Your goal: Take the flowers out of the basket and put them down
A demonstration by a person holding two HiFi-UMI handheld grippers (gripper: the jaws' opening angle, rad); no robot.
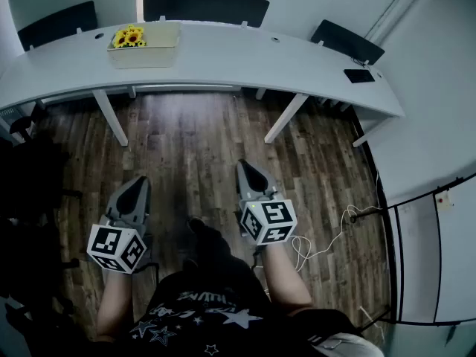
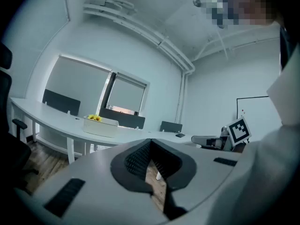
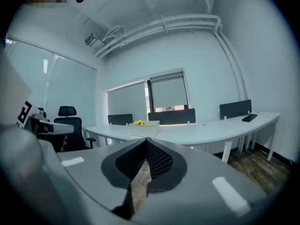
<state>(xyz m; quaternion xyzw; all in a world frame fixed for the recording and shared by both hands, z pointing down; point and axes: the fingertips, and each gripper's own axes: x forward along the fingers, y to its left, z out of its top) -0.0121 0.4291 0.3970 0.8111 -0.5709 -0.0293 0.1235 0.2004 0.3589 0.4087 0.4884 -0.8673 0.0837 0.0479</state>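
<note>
Yellow flowers [image 1: 129,36] stand in a pale rectangular basket [image 1: 145,54], filling its left end. The basket sits on a long curved white table [image 1: 260,58], toward the table's left end. Dark chairs [image 1: 204,6] line the far side, and a small dark flat object [image 1: 359,75] lies near the table's right end.

Both grippers are well apart from the basket, held low over the wood floor [image 1: 193,140] on the near side of the table. The left gripper [image 1: 137,183] has its jaws pressed together with nothing between them. The right gripper [image 1: 248,166] is closed in the same way and is empty too. Each points ahead toward the table, roughly level. They are side by side, with the right one a little farther forward. The person's bare forearms reach in from the bottom edge, one behind each marker cube.
</note>
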